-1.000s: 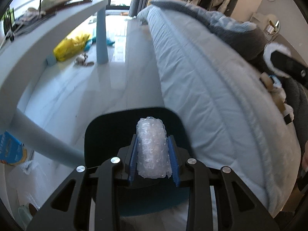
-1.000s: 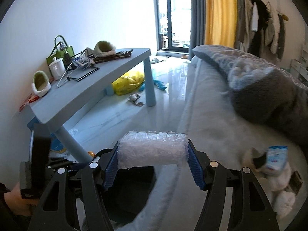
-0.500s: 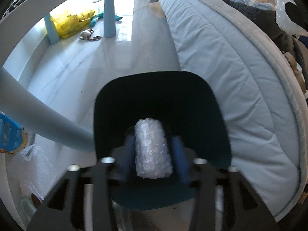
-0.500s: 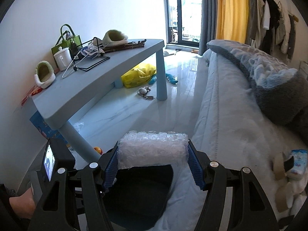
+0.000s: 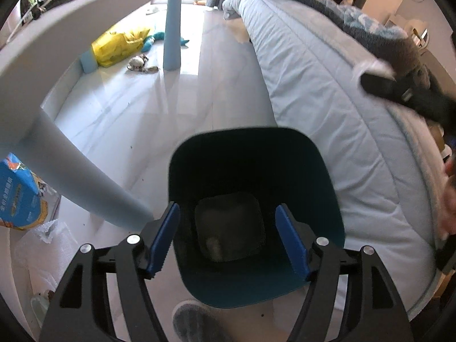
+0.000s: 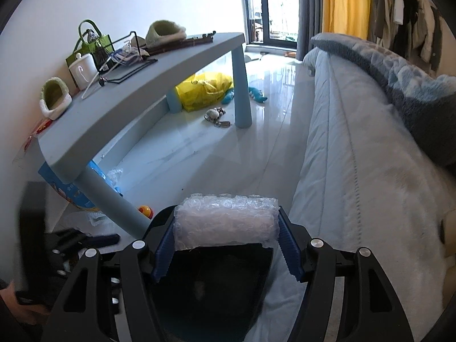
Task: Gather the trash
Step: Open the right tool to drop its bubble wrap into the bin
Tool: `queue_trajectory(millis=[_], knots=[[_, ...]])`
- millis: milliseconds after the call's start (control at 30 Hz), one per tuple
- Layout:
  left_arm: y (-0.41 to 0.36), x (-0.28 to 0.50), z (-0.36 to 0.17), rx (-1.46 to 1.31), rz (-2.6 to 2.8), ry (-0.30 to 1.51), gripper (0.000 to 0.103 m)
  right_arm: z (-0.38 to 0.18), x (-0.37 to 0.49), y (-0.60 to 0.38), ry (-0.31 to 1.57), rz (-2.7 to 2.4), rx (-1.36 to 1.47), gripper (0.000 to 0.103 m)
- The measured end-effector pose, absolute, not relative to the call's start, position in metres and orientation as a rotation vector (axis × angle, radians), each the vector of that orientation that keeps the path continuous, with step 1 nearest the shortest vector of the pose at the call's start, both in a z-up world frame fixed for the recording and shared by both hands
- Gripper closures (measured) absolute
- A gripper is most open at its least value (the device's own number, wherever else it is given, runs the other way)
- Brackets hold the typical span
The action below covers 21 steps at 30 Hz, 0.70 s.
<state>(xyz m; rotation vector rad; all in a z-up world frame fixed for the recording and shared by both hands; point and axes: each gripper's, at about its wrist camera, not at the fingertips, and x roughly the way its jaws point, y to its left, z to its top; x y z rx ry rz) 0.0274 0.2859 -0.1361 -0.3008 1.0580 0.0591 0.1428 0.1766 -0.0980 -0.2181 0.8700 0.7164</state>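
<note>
The bin [image 5: 256, 171] stands on the floor [image 5: 148, 108] between the table leg [image 5: 85, 176] on its left and the bed [image 5: 327, 91] on its right. The left gripper [image 5: 228, 236] hangs over its mouth. Behind, a bag [image 5: 119, 45] lies under the table [image 6: 159, 77].

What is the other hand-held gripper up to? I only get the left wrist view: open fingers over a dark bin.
Observer: The right hand-held gripper is shut on a roll of bubble wrap.
Operator: Is it near the bin?
Observer: Yes, the bubble wrap hangs above the bin, apparently over its opening.
Operator: What sits on the table?
Observer: A white jar and a green slipper, among other things.
</note>
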Motion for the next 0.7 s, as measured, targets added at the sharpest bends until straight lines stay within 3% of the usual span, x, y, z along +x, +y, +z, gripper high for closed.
queue_trajectory(millis=[700], knots=[[0.312, -0.006, -0.029, -0.299, 0.115, 0.721, 0.063, -0.168, 0.139, 0.231, 1.036, 0.743, -0.305, 0.037]])
